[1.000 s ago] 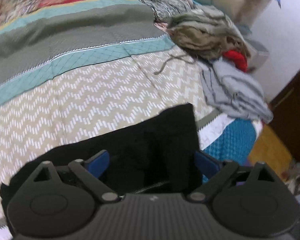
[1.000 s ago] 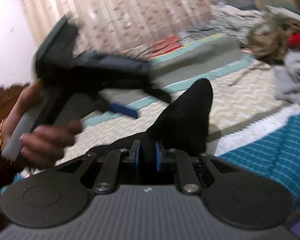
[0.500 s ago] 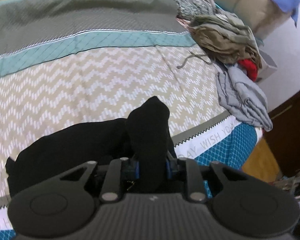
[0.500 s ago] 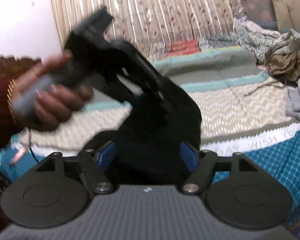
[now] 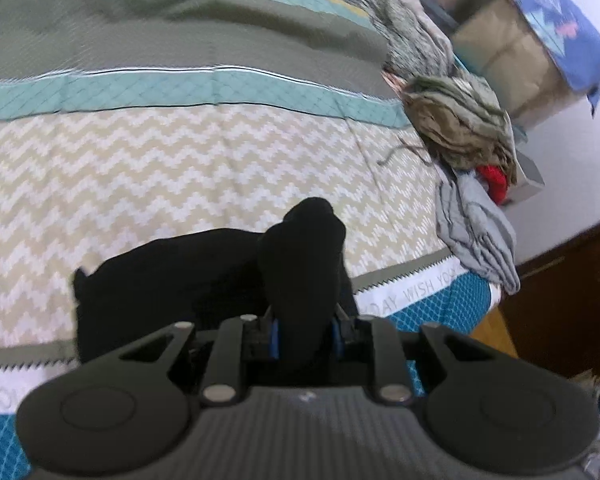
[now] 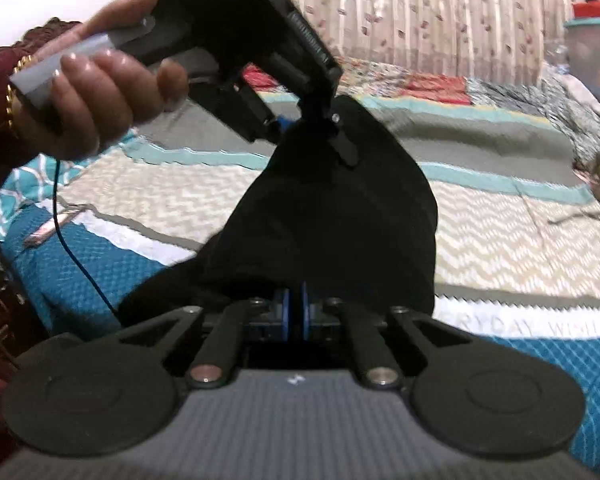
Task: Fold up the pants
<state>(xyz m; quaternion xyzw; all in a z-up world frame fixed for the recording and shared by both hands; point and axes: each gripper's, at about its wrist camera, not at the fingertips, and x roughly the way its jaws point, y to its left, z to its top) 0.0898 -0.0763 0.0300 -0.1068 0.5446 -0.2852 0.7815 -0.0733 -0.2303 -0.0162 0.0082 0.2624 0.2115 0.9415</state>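
The black pants [image 6: 332,216] hang bunched over the bed's near edge [image 5: 416,292], pinched by the clamped left hand-held gripper [image 5: 304,338] and right hand-held gripper [image 6: 294,314]; judged best: draw both grips apart, keep edges aligned, then lay flat

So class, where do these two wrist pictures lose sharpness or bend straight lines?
Left wrist view: the bedspread stripes bow from fisheye, far bands smeared; black pants lack detail. Right wrist view: the left gripper and hand are motion-blurred.
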